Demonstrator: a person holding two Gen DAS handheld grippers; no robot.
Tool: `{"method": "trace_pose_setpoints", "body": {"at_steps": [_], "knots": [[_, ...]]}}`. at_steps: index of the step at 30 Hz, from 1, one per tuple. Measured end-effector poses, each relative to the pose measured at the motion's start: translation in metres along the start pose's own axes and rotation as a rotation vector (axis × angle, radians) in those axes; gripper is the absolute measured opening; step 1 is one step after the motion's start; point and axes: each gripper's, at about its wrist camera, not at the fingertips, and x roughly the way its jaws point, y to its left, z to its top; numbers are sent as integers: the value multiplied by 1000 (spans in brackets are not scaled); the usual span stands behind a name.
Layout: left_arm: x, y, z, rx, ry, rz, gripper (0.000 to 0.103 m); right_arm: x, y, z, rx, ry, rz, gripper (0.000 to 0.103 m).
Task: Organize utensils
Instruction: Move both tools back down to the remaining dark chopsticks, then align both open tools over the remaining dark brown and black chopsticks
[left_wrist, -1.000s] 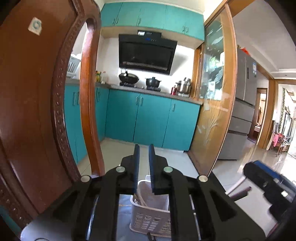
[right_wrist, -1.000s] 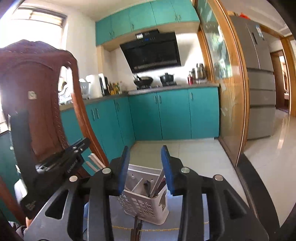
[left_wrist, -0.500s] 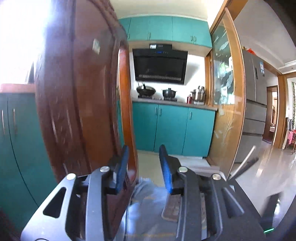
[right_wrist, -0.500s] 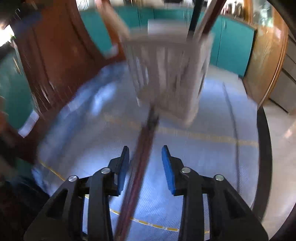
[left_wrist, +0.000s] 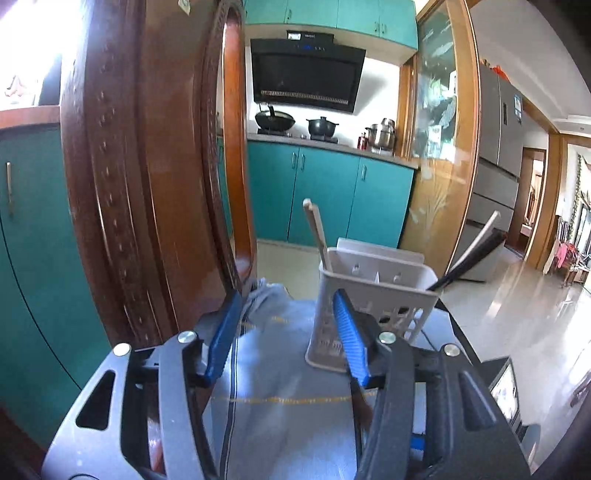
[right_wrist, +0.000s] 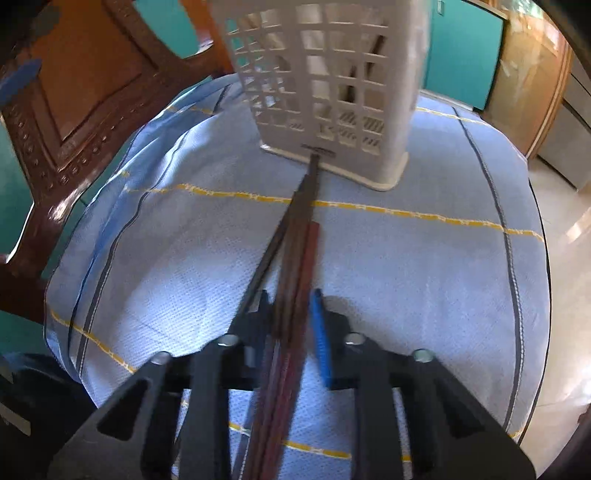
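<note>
Right gripper (right_wrist: 291, 328) jaws closing around dark reddish-brown chopsticks (right_wrist: 295, 254) lying on the blue-clothed bench (right_wrist: 424, 266), tips touching the white slotted plastic utensil basket (right_wrist: 325, 85), left gripper (left_wrist: 284, 332) jaws spreading, empty, beside the basket.

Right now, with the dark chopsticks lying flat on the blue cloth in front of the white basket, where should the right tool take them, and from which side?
Grip the dark chopsticks on the near half of their shafts, coming down from above with one finger on each long side. They lie bunched and flat on the blue cloth, tips against the white basket, so a crosswise pinch gathers them. The right tool already straddles them there, jaws closing.
</note>
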Motion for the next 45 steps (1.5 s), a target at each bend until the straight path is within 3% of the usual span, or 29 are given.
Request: {"method": "trace_pose_setpoints", "body": {"at_steps": [14,21,28,34,39,45], "knots": [[21,-4,-18,6,146,-16,62,-20,-52,-14,139,15,78,18],[38,-8,-26,-4,255,-42,68,-25,-60,-19,95,-4,-81,21],[49,-12,-38,22,356,-28,72,-21,-69,-18,114,-9,-141,21],[66,-11,-54,20,477,-34,72,-26,-74,-13,144,-45,-108,26],[78,-25,-74,55,583,-93,72,-22,-73,-11,144,-34,-126,26],[85,-54,-98,141,640,-142,72,-18,-81,-9,169,-19,-121,26]]}}
